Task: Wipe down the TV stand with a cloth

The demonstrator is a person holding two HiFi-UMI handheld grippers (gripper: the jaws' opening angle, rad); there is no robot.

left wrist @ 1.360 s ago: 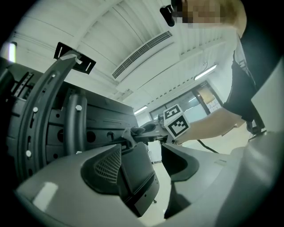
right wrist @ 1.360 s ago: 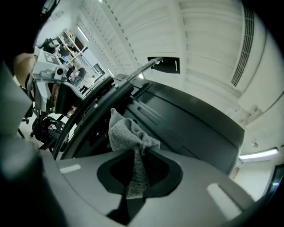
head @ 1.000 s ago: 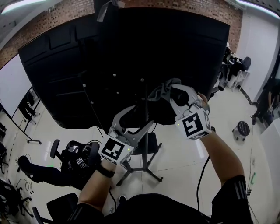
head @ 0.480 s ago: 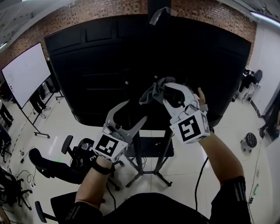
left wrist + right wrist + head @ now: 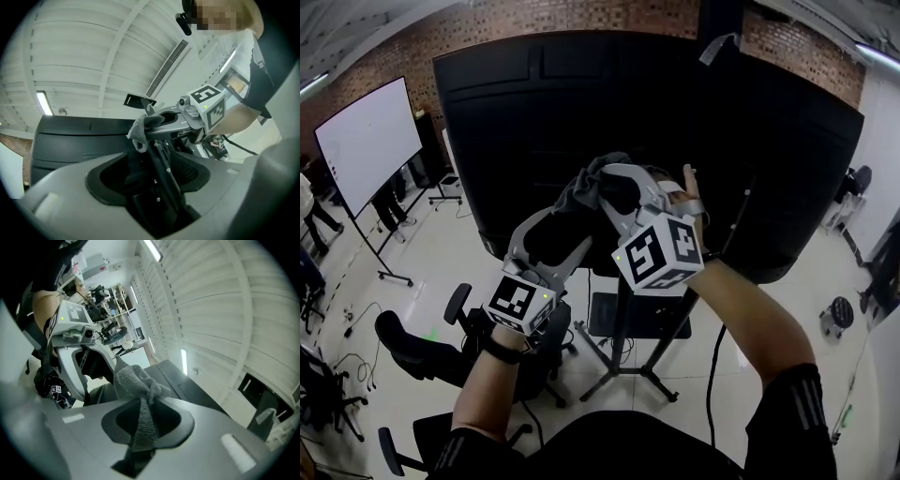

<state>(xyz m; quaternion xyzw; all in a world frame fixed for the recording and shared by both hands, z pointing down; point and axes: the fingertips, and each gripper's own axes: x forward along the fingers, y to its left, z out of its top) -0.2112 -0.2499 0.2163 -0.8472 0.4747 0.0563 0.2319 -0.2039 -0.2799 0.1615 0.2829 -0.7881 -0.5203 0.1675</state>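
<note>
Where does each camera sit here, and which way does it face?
Head view: on the person's head, facing the back of the TV; both forearms, left gripper and right gripper show.
Left gripper view: on the left gripper, aimed up at the ceiling; the right gripper and forearm show.
Right gripper view: along jaws shut on the grey cloth; left gripper shows.
Shared: all show the cloth.

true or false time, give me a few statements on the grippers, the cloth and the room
1. The right gripper is clamped on a grey cloth. True.
2. The left gripper also grips the cloth. False: its jaws stand apart, off the cloth.
3. A whiteboard stands at the left of the head view. True.
4. The wall behind the TV is green tile. False: it is a brick wall.
</note>
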